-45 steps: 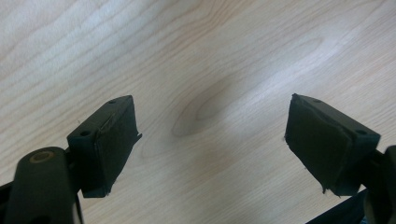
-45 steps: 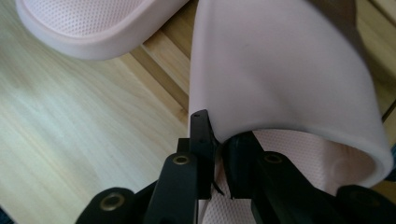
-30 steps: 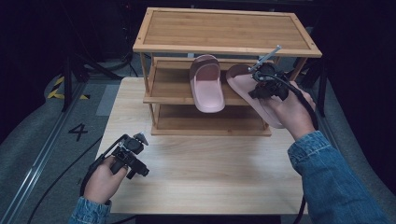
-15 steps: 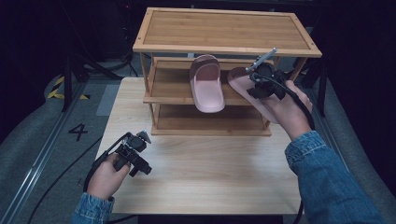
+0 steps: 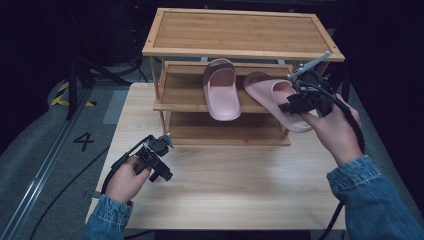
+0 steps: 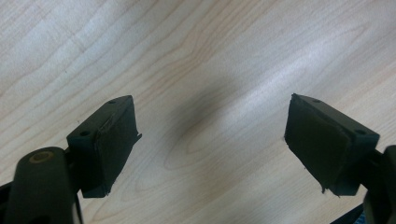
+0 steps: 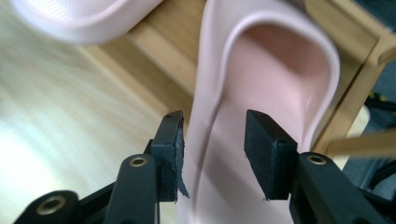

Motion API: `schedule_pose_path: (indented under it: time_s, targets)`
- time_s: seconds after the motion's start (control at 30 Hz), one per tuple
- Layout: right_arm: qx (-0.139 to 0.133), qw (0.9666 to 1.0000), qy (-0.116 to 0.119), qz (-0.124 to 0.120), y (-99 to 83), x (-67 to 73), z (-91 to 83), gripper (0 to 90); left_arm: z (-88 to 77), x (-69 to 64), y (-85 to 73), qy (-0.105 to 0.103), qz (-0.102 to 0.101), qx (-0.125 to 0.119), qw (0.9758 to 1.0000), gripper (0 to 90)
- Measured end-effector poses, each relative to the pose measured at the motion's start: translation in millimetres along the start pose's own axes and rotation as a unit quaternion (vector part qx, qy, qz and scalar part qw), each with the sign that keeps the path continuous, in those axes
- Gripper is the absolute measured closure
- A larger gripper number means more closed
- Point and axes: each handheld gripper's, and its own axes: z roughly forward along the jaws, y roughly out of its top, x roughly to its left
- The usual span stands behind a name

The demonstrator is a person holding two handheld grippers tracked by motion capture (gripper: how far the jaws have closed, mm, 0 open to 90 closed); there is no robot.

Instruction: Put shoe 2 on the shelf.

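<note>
Two pink slippers lie on the middle shelf of a wooden shoe rack (image 5: 240, 30). The left slipper (image 5: 221, 90) points straight in. The right slipper (image 5: 272, 97) lies at a slant, its heel hanging over the shelf's front edge. My right gripper (image 5: 290, 106) is at that heel. Its jaws have just been opening and now stand open, with the side wall of the right slipper (image 7: 275, 70) between them, and the pads do not press on it. My left gripper (image 5: 162, 171) hovers low over the table (image 5: 240, 185), open and empty (image 6: 212, 140).
The rack stands at the far half of the light wooden table, with a bare top shelf and a bare bottom shelf (image 5: 225, 132). Dark floor with cables and a rail (image 5: 40, 175) lies to the left. The other slipper's (image 7: 84, 18) edge lies beside the right gripper.
The right gripper's jaws opened off the right slipper's side, and the hand drew back to the right. The slipper stays on the shelf. The left hand drifted slightly forward.
</note>
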Motion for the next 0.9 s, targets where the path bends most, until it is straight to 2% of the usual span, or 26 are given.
schedule_pose_path:
  time_s: [0.1,0.17,0.37,0.4,0.5,0.53,0.83,0.9]
  targets:
    - [0.014,0.9999,0.007,0.007,-12.0,-0.8,-11.0,57.0,0.0,-1.2,4.3,-0.001,0.003,0.003,1.0000,17.5]
    - [0.033,0.9993,0.011,0.017,-22.1,-4.0,-16.9,56.3,0.2,-2.5,6.8,-0.004,0.005,0.004,1.0000,17.5]
    - [0.074,0.9959,0.023,0.046,-49.7,-13.7,-29.8,61.2,1.2,-4.8,10.8,0.000,0.013,0.005,0.9999,17.6]
    - [0.074,0.9959,0.023,0.046,-49.7,-13.7,-29.8,61.2,1.2,-4.8,10.8,0.000,0.013,0.005,0.9999,17.6]
    - [0.106,0.9925,0.031,0.054,-59.0,-18.7,-25.9,62.8,-0.2,-5.1,8.5,-0.002,0.007,0.001,1.0000,17.6]
    - [0.126,0.9893,0.038,0.063,-64.7,-23.5,-19.0,66.3,-0.9,-4.4,7.0,-0.002,0.007,-0.001,1.0000,17.4]
    - [0.157,0.9846,0.038,0.065,-63.1,-36.7,1.3,82.4,-1.3,0.8,-4.3,0.000,-0.010,-0.004,0.9999,17.5]
    - [0.151,0.9855,0.044,0.064,-60.4,-39.4,4.9,83.7,-1.6,2.7,-7.4,0.001,-0.013,-0.003,0.9999,17.5]
